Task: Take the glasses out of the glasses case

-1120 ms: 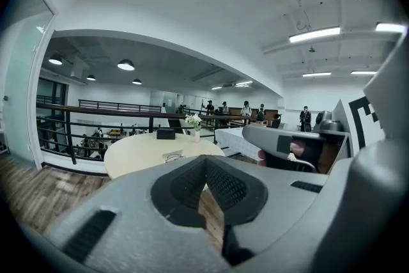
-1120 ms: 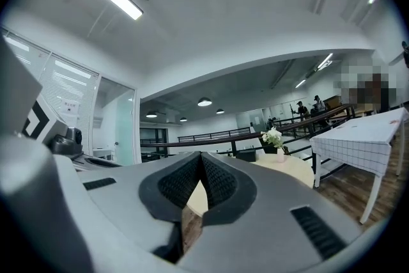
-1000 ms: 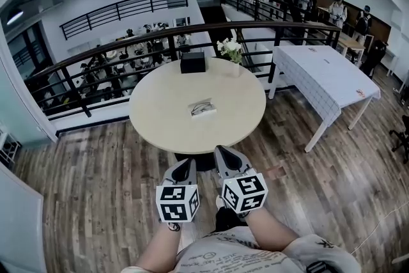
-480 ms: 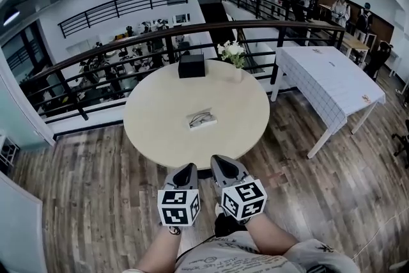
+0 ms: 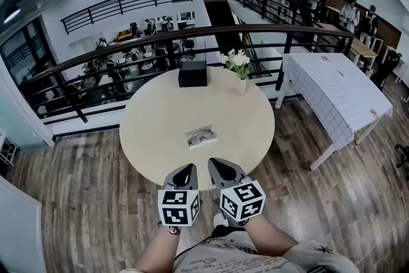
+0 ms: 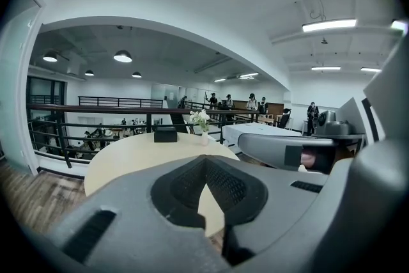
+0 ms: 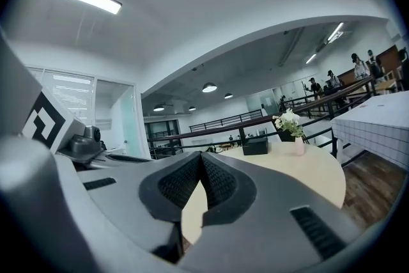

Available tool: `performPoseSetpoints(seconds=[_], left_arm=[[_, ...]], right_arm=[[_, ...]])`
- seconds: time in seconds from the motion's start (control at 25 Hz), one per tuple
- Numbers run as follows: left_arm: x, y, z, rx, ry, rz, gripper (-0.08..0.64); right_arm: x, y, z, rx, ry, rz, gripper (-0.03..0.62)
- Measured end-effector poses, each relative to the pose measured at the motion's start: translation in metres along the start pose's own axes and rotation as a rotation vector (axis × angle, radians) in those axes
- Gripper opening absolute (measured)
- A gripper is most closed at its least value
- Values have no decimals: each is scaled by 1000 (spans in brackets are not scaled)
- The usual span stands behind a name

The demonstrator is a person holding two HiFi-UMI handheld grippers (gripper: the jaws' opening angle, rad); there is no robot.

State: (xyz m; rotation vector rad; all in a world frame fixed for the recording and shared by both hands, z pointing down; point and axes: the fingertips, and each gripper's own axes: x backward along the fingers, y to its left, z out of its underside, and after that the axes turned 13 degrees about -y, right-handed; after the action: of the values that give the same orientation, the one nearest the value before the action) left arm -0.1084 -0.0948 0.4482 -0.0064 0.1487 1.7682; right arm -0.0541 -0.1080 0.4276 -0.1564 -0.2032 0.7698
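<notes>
Left tool (image 5: 186, 171) and right tool (image 5: 217, 166) side by side, tips at the near edge of the round worktop (image 5: 153, 131). Each with jaws pressed together at the tips, gripping nothing. Well apart from both, near the worktop's middle, pale glasses case (image 5: 211, 138) with dark-framed glasses (image 5: 200, 134) lying on it; too small to tell lid from base. At the far edge, black box (image 5: 192, 73) and vase of white flowers (image 5: 238, 63). Near part of worktop blocked by the jaws in both gripper views.

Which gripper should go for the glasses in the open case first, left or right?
Right, marginally. The right gripper is slightly farther forward toward the glasses case mid-table; the left gripper sits a little back. Both are shut and empty.
</notes>
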Motion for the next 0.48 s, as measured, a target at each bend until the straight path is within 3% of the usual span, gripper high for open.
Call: performPoseSetpoints(seconds=[0.2,0.48], left_arm=[[-51,6,0,-1,26,-6,12],[-111,15,-2,-7,52,-12,12]], right_arm=[[-36,-40,1,-52,39,-20,15],[-73,-84,0,-54,68,-47,15]])
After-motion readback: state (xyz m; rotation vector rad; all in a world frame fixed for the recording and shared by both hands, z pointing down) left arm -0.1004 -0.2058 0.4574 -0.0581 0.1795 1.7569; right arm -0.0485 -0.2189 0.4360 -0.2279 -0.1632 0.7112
